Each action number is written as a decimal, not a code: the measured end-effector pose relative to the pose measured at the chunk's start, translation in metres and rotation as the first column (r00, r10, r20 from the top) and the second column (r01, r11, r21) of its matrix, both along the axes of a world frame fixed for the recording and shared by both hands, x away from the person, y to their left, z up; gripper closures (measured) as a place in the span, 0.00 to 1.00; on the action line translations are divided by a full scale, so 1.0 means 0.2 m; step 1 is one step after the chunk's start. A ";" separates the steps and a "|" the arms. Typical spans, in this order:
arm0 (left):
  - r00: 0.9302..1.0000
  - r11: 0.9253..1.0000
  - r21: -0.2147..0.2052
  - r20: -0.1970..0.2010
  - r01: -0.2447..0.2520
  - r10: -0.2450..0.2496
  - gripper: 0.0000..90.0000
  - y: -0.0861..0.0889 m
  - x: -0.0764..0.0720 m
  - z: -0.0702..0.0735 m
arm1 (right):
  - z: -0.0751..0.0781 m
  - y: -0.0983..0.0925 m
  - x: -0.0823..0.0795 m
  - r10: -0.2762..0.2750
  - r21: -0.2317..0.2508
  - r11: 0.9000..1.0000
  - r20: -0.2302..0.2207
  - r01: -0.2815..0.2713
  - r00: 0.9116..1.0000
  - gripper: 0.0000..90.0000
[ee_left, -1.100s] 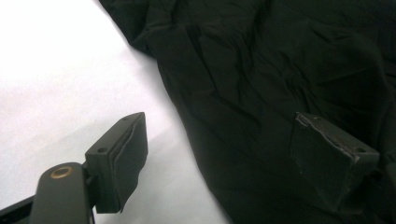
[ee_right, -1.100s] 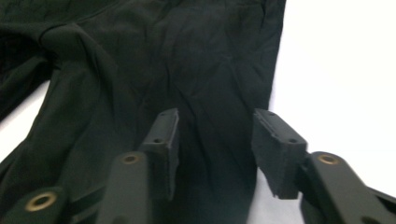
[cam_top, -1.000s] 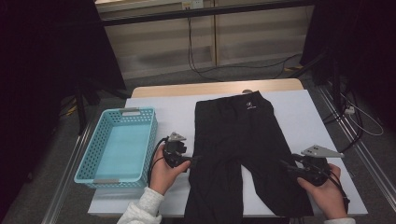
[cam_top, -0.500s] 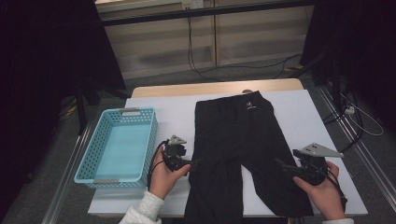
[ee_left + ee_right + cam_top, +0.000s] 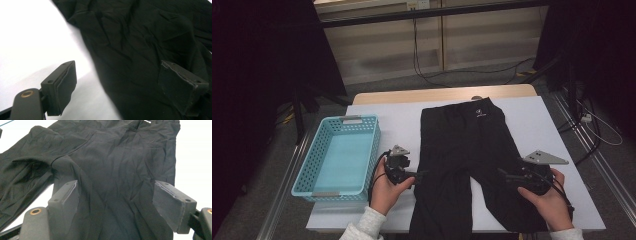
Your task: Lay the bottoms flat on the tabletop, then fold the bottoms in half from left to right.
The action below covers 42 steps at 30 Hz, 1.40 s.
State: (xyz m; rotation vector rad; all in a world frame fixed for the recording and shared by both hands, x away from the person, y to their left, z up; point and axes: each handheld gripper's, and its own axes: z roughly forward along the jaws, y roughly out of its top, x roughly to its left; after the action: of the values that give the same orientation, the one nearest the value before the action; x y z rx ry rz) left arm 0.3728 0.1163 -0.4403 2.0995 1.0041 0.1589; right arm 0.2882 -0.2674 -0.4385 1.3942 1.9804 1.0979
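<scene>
Black trousers (image 5: 472, 165) lie flat on the white-covered bench (image 5: 537, 120), waistband at the far side with a small pale logo, both legs running toward the person and the hems hanging at or past the near edge. Thin woven or knit fabric, matte, lightly creased all over, soft folds bunched near the crotch; my read is light, fully limp, no stiffness to push against, so it will drape and sag from any pinch point and drag on the cover if pulled flat. Not fragile, not slippery by the look of it. Left gripper (image 5: 416, 176) sits at the outer edge of the left leg, jaws wide open, one over the white cover and the other over cloth in the left gripper view, so they straddle the leg's edge; nothing held. Right gripper (image 5: 510, 176) is over the right leg, jaws also spread wide, black cloth between and below them in the right gripper view, no grip yet. Best hold is probably a leg's side seam or the hem, where doubled layers give the pads something thicker to bite; a single-layer pinch mid-panel would likely just lift a tent. Light blue perforated plastic basket (image 5: 362, 125) stands empty on the bench to the left, rigid, just beside the left hand (image 5: 384, 192).
</scene>
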 end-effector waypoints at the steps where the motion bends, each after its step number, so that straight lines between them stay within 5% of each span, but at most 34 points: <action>1: 1.000 1.000 0.008 0.003 0.004 -0.004 0.18 0.00 0.00 0.00 | 0.00 0.00 0.00 -0.004 0.001 1.000 0.001 0.004 1.000 0.23; 33: 0.999 0.999 0.053 -0.036 -0.010 0.012 0.26 0.04 -0.10 -0.06 | 0.02 0.10 0.05 0.065 0.003 0.998 0.024 -0.065 0.998 0.21; 42: 0.999 0.998 0.058 0.005 -0.032 0.032 0.27 0.04 -0.10 -0.08 | 0.02 0.09 0.05 0.057 -0.002 0.998 0.033 -0.057 0.998 0.21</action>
State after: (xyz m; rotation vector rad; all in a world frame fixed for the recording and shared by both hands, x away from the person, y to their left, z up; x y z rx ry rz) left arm 0.3538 0.1246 -0.4561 2.1351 1.0426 0.2103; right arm 0.2984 -0.2504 -0.4343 1.3178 2.0076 1.1370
